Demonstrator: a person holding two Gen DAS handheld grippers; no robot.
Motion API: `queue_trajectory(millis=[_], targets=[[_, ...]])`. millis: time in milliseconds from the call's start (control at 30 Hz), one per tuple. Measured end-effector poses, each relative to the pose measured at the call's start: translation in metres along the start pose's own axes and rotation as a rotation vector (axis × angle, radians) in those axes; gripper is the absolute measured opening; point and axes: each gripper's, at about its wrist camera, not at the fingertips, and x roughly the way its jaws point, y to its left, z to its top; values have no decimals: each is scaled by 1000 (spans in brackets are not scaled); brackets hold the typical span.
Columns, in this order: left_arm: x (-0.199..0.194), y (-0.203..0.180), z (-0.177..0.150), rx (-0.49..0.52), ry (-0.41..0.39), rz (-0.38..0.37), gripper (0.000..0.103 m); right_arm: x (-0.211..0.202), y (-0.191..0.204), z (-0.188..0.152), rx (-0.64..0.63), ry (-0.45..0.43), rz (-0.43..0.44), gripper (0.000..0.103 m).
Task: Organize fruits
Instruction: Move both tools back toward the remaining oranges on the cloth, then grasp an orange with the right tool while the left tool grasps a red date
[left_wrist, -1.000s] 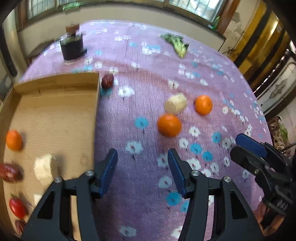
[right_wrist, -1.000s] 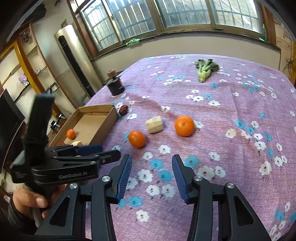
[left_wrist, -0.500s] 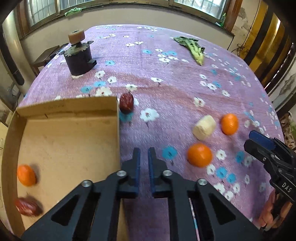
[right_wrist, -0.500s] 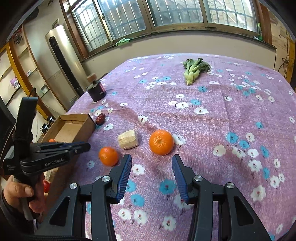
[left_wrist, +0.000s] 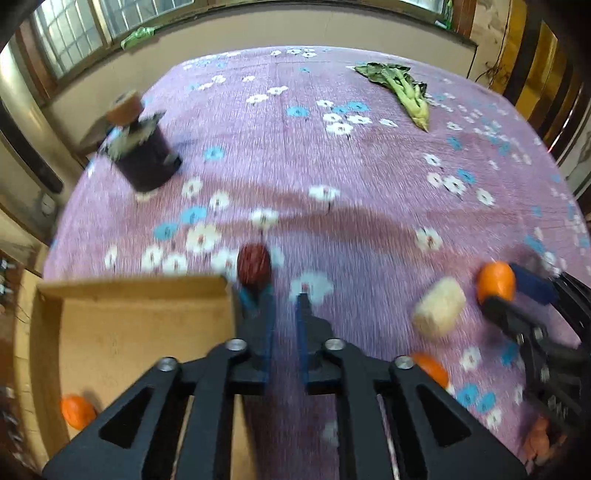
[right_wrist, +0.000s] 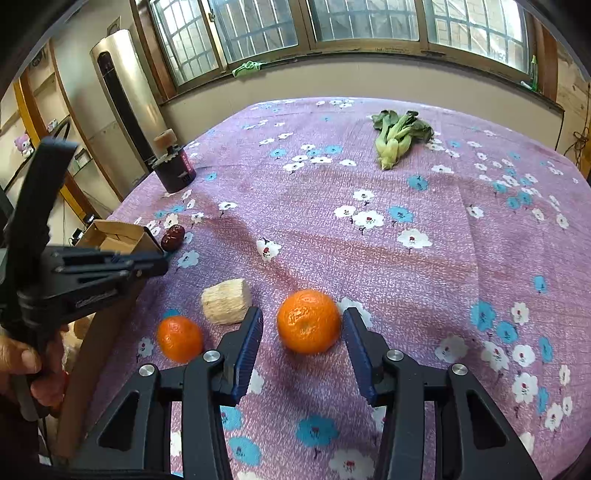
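Your right gripper (right_wrist: 303, 345) has its jaws spread either side of the big round orange mandarin (right_wrist: 308, 320), not touching, so drop lower before squeezing. Left gripper (left_wrist: 286, 314) jaws just reopened a crack, empty, near the dark red date (left_wrist: 253, 263): widen them first.

Both wrist views look steeply down, close over the flowered tablecloth (right_wrist: 424, 266), sharing cardboard box (left_wrist: 129, 332), oranges
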Motion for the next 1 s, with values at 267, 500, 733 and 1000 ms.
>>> queue_trajectory(millis=[267,500,733,1000], targets=[[26,-15,32,36,-11,136,52,12,-3,1,4,14,11,46],[28,-7,36,22,9,-76,1,13,-4,3,1,11,2,36],[6,3,30,-14,-34,-241,0,-2,-1,0,15,-9,29,36],[-26,13,17,-82,-69,-323,0,-25,7,-6,34,-39,70,36]])
